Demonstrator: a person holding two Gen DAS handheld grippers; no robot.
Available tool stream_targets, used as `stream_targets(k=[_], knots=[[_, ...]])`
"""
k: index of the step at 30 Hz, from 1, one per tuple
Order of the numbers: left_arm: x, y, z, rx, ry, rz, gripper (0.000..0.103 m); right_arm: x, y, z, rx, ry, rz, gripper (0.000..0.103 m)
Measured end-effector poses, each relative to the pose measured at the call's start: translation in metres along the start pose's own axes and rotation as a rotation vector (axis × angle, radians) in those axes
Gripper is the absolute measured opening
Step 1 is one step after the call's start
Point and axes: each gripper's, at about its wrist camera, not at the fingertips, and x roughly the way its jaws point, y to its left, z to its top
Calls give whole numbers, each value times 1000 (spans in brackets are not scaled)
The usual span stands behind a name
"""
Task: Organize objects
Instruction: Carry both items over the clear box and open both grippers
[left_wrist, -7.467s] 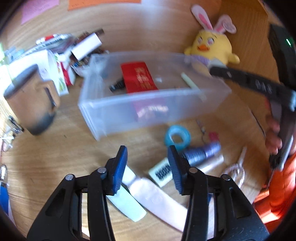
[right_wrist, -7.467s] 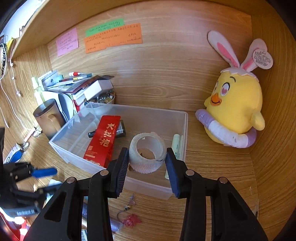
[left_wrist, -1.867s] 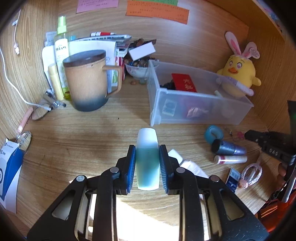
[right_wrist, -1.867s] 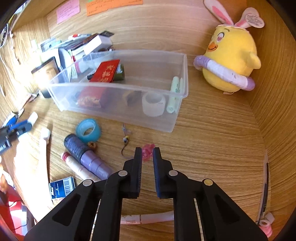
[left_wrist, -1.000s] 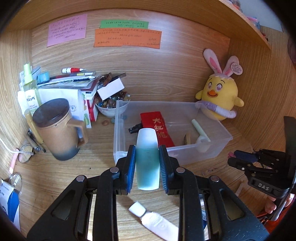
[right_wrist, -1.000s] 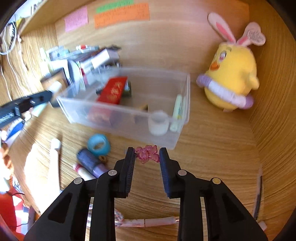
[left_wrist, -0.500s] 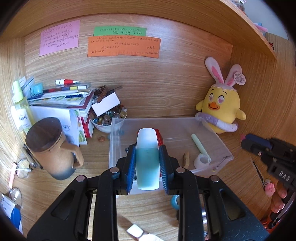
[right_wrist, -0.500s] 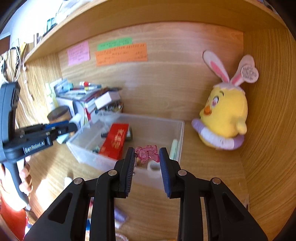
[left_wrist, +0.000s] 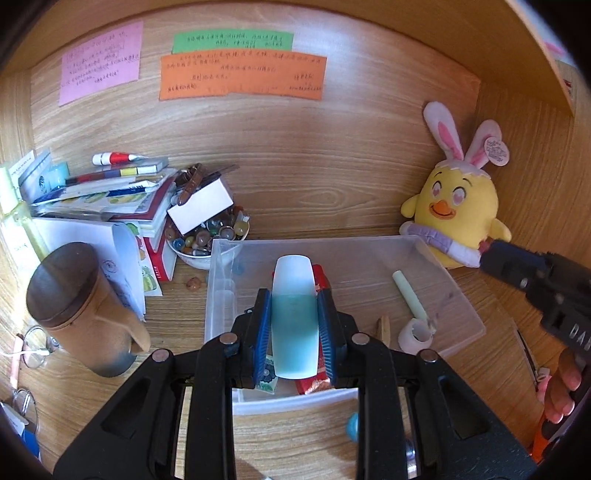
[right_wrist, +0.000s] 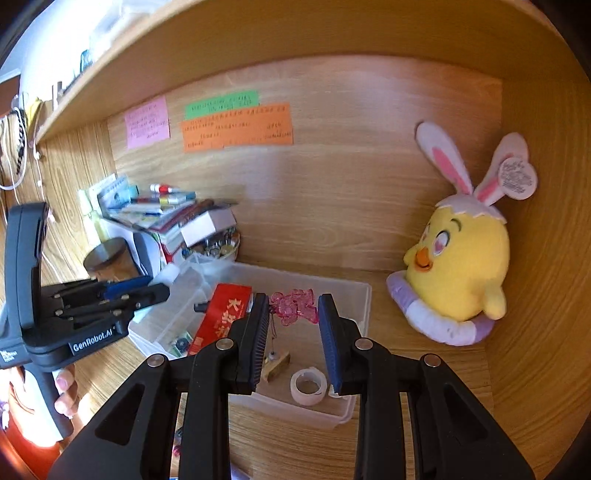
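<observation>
Tube (left_wrist: 294, 325): teal with white cap. Charm (right_wrist: 294, 305): translucent pink. Packet (right_wrist: 221, 317): red. Plush chick (left_wrist: 458, 218): yellow.

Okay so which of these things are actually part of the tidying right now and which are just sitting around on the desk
In play:
- left gripper shut on the teal tube
- right gripper holding the pink charm
- clear bin, below both

Just lying about:
- plush chick
- lidded mug
- bowl of beads
- sticky notes

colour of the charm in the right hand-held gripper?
Translucent pink charm, clearest in the right wrist view.
</observation>
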Motion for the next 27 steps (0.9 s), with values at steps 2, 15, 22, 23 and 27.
stream_targets(k=[2, 15, 22, 23, 27], knots=[[8, 2, 0, -6, 17, 1, 25, 12, 1, -5, -11, 31, -1, 25], [39, 8, -10, -16, 95, -17, 25, 69, -5, -37, -14, 205, 39, 25], [40, 7, -12, -3, 101, -19, 25, 78, -1, -44, -18, 242, 50, 25], [40, 7, -12, -3, 104, -21, 25, 79, 1, -45, -22, 247, 51, 25], [39, 5, -13, 5, 111, -27, 27, 79, 3, -45, -24, 253, 55, 25]])
